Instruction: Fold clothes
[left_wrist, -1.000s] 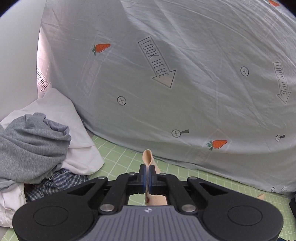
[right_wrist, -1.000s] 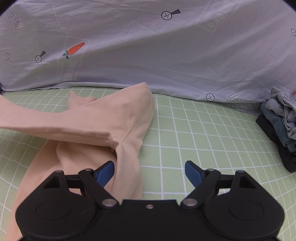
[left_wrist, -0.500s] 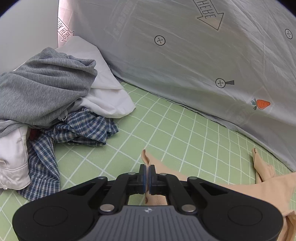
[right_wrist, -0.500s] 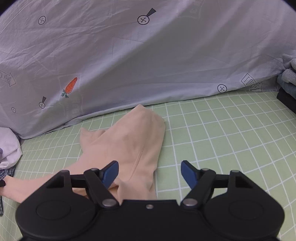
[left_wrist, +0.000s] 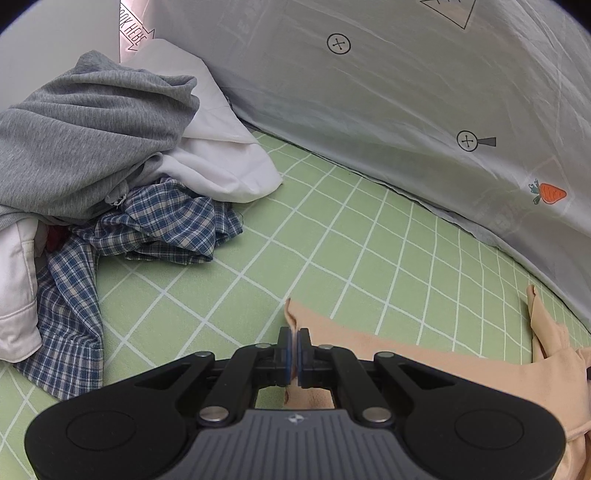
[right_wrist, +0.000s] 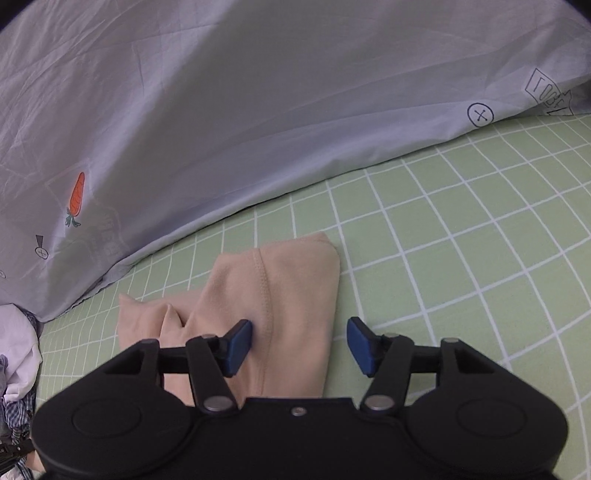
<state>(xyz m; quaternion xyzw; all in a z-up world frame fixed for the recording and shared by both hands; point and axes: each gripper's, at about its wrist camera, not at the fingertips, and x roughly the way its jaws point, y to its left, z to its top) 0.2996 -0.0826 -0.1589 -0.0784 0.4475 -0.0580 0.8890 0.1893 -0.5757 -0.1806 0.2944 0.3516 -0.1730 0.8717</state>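
**On the green grid mat: peach garment mid-fold, both claws on it**

On the green grid mat (left_wrist: 332, 236), lying stretched out flat-ish: the peach garment (right_wrist: 295, 295), thin stretchy fabric w/ a stitched seam running down the middle of the wide end.

Left gripper (left_wrist: 294, 354): clamping tight on a narrow end of that garment, pads pinched together w/ just a sliver of peach fabric sticking up btwn them. Rest of the cloth trailing off to the right side of the left wrist view, resting on the mat.

Right gripper (right_wrist: 300, 345): closing in atm, jaws about halfway, hovering over the wide end. Garment sitting btwn the blue pads (right_wrist: 240, 341); left pad right at the fabric, right pad just off the cloth's edge, over bare mat. Not pinching anything yet afaict.

Behind it all, hanging/draping down to the mat: a pale grey sheet (left_wrist: 406, 92) w/ carrot prints and arrow doodles.

Off to the left of the left gripper, piling up on the mat: grey knit top (left_wrist: 85, 136), white cloth (left_wrist: 221, 162), blue plaid shirt (left_wrist: 159, 225). Well apart from the peach piece.
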